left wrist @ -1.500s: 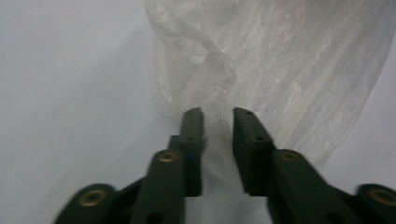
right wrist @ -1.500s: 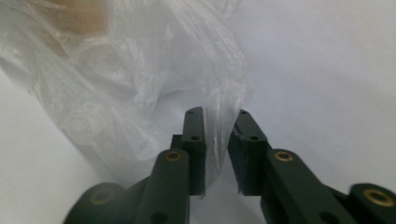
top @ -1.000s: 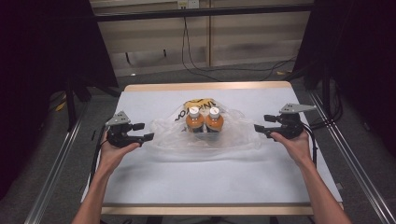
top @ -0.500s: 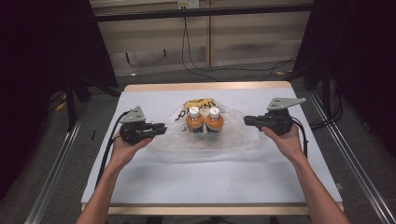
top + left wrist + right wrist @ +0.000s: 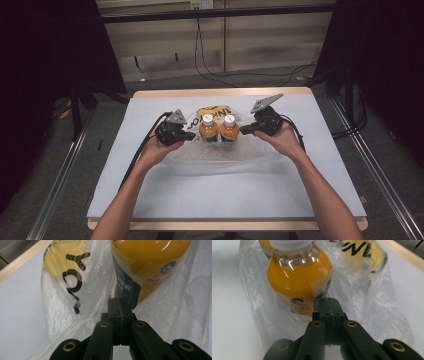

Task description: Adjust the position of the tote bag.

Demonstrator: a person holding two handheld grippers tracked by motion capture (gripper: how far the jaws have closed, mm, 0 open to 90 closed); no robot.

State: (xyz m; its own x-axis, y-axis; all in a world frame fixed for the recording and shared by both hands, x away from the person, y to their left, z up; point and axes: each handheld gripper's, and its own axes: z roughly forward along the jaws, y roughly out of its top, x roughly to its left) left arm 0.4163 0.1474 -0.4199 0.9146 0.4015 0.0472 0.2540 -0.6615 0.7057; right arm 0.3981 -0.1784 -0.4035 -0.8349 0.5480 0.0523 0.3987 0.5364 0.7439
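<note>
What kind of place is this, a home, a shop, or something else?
Most likely a lab or recording workspace, not a home. A plain table covered with a pale sheet stands between dark curtains, loose cables run over the floor behind it, and metal rails lie along its sides.

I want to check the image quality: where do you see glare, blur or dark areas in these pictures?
High view: the table is evenly lit and the surroundings are very dark. Left gripper view: the bottle is close and soft, with white highlights, and the plastic bag shines. Right gripper view: bright streaks on the bottle, with a blurred background.
</note>
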